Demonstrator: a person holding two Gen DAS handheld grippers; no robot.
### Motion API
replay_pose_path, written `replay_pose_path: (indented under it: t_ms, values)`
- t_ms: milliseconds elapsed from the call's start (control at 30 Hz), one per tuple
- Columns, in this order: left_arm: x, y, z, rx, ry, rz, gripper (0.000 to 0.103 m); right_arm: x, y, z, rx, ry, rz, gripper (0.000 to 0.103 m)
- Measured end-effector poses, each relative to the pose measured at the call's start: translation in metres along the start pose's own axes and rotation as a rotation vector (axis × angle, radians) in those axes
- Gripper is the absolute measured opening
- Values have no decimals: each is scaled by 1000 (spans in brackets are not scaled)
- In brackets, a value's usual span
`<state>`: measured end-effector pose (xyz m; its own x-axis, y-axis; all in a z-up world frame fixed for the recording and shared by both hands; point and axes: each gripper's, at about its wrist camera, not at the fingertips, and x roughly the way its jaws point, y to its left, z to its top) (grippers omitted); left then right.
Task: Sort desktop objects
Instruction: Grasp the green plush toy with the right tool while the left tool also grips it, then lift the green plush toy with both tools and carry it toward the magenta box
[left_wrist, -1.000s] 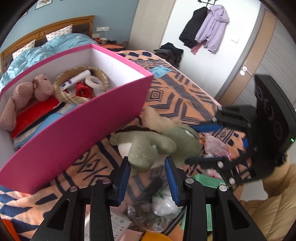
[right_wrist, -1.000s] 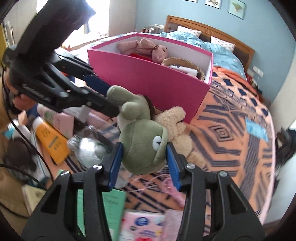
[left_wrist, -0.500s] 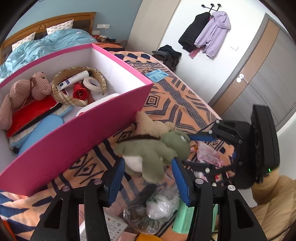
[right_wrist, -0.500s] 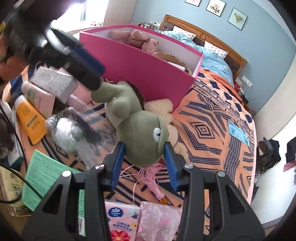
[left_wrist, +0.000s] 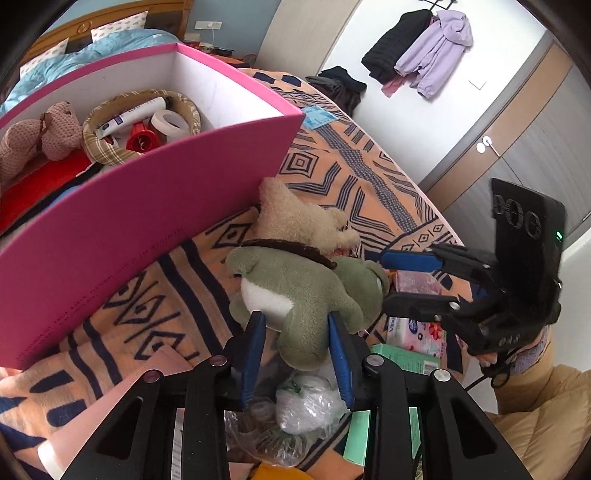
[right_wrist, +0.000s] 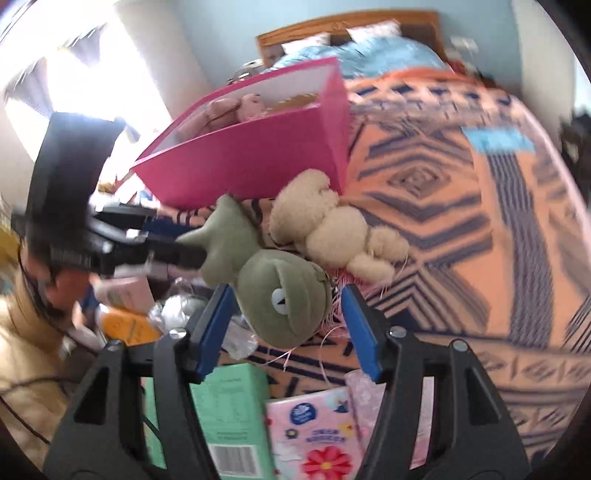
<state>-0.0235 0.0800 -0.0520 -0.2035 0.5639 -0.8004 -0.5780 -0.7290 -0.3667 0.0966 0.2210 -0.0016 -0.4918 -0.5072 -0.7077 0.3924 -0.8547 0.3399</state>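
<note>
A green plush frog (left_wrist: 295, 288) lies on the patterned blanket beside a cream plush toy (left_wrist: 295, 218), in front of the pink box (left_wrist: 147, 206). My left gripper (left_wrist: 295, 328) is shut on the frog's leg. My right gripper (right_wrist: 288, 317) has its jaws wide apart around the frog's head (right_wrist: 284, 295) without touching it. The right gripper also shows in the left wrist view (left_wrist: 402, 277). The left gripper shows in the right wrist view (right_wrist: 166, 243), holding the leg (right_wrist: 221, 236).
The pink box holds a brown plush bear (left_wrist: 44, 136) and a basket (left_wrist: 140, 125) with tape and a tube. A green carton (right_wrist: 229, 413), tissue pack (right_wrist: 314, 435), plastic bag (left_wrist: 303, 406) and orange tube (right_wrist: 125, 325) lie near the frog.
My right gripper opened and let go of the frog's head. My left gripper closed on the frog's leg. The right wrist view swung and is blurred.
</note>
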Motion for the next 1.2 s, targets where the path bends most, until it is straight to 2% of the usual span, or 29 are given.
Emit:
replay_pose_path:
  t_ms: [233,267,300,433,533,633,733,867,967,1133,1200]
  values:
    - [2,-4,-9,21,25,15,34,18,-6,-6,171,48,88,62]
    - [4,-5,-10,27,34,23,34,19,-5,-6,168,42,73,58]
    - [5,-5,-11,35,40,30,34,20,-5,-5,156,38,59,53]
    - [-7,-3,-11,38,13,25,38,20,2,-4,77,27,28,49]
    - [-21,-1,-7,46,-40,32,49,15,12,-2,-10,6,-7,47]
    - [-20,4,-4,31,-33,60,51,14,27,2,-136,-18,-57,47]
    - [-10,12,-6,7,-6,39,51,18,37,1,-224,-20,-97,47]
    - [-3,19,-6,-24,6,11,53,26,32,-1,-232,23,-97,50]
    - [-3,19,-3,-19,-4,14,54,28,21,1,-157,31,-61,54]
    - [4,17,1,-15,5,8,53,34,15,4,-109,30,-49,54]
    - [5,18,1,-23,11,-10,51,33,17,4,-119,26,-56,51]
